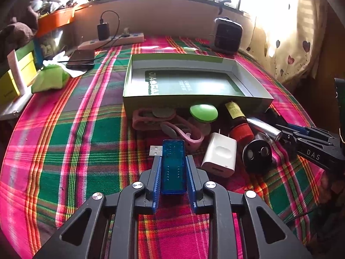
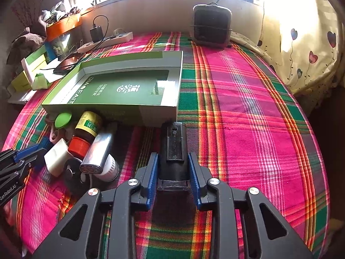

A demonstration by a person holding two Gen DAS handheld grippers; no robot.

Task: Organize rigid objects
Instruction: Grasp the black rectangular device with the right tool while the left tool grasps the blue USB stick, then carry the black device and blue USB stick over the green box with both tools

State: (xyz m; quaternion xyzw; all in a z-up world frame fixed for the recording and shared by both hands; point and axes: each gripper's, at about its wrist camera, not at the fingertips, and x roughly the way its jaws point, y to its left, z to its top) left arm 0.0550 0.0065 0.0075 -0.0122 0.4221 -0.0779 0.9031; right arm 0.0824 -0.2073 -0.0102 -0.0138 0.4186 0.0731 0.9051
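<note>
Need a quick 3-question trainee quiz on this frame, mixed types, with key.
1. True or false: the left claw is shut on the blue USB device.
2. What does the right claw grip? A) silver cylinder B) black device C) white charger
3. Fill in: the green box holds ___ loose items.

Key: 1 true. 2 B, the black device; the silver cylinder and white charger lie on the cloth. 3 no.
</note>
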